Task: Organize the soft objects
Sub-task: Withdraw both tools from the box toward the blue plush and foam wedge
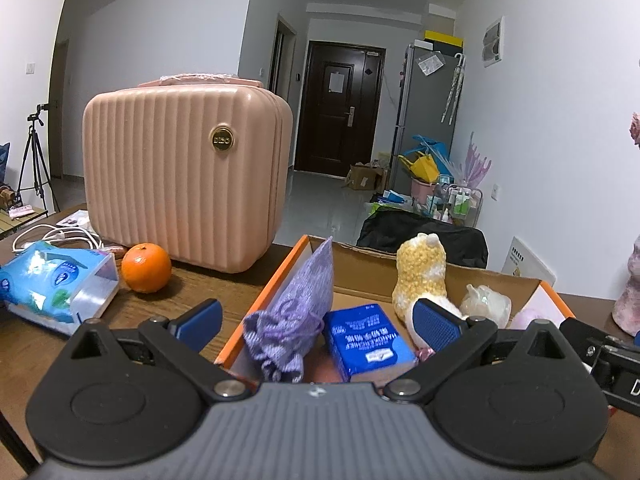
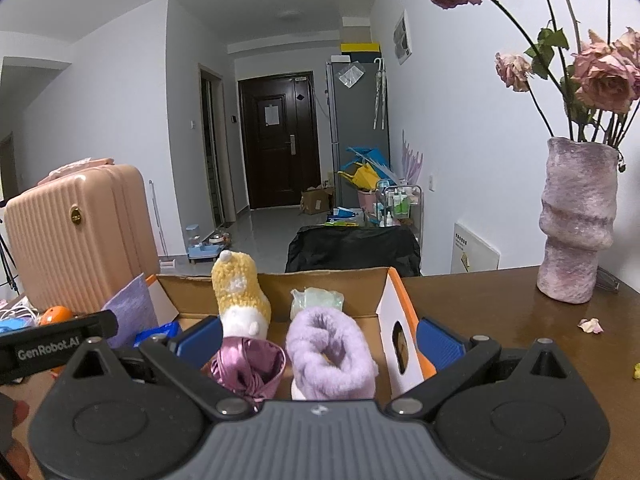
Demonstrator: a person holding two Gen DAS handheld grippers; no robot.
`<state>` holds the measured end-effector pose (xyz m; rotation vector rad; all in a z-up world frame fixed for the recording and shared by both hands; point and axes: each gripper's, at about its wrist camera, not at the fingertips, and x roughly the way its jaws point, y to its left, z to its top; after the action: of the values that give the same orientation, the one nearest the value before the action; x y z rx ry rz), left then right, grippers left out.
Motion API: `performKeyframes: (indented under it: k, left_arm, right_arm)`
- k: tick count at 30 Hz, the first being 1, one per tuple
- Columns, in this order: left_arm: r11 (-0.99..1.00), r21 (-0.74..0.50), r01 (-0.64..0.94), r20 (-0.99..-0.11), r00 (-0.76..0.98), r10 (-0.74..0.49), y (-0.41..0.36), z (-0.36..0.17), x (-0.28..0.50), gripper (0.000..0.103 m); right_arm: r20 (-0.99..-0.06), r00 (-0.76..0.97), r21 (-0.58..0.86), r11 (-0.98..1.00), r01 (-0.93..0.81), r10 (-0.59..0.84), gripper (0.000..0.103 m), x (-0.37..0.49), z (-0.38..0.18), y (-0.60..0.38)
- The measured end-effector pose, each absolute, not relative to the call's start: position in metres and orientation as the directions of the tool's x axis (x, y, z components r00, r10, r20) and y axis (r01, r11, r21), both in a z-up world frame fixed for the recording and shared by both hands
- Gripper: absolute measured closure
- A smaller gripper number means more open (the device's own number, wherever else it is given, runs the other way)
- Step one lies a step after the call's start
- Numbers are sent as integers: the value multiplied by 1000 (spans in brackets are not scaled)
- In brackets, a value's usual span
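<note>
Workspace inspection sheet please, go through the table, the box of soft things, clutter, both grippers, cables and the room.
Surface: brown wooden table, a fallen petal on it.
Job's things: cardboard box holds yellow plush, purple knit pouch, blue tissue pack, fluffy lilac item, pink satin item, clear bag.
Clutter: pink case, orange, wipes pack, vase of dried roses.
Grippers: left gripper open; right gripper open; both empty.
Cables: white cable beside the case.
Surroundings: dark door, tripod, floor clutter.

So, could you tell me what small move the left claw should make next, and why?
Probably ease the left claw forward and down around the purple knit pouch: the claw is open and empty, and the pouch stands nearest between its fingers inside the cardboard box.
</note>
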<state>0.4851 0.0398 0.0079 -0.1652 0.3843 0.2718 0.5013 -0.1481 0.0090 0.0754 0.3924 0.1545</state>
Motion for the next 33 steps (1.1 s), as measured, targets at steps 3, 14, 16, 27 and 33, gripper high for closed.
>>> performKeyframes:
  k: [3, 14, 16, 27, 33]
  left_arm:
    - [952, -104, -289, -391, 892, 228, 38, 7, 475, 0]
    - [954, -100, -282, -393, 892, 222, 34, 7, 438, 0]
    - [955, -100, -280, -394, 892, 221, 34, 7, 433, 0]
    - [960, -89, -265, -399, 893, 210, 27, 3, 400, 0]
    - [964, -84, -250, -402, 894, 197, 19, 1, 381, 0]
  right_arm:
    - [-375, 913, 97, 986, -135, 162, 0, 491, 8, -150]
    - [-372, 915, 77, 988, -136, 155, 0, 457, 2, -162]
    - [-373, 915, 69, 988, -136, 152, 0, 451, 1, -164]
    - [-381, 914, 45, 990, -133, 140, 0, 415, -8, -178]
    - [-379, 914, 40, 989, -139, 144, 0, 394, -9, -186]
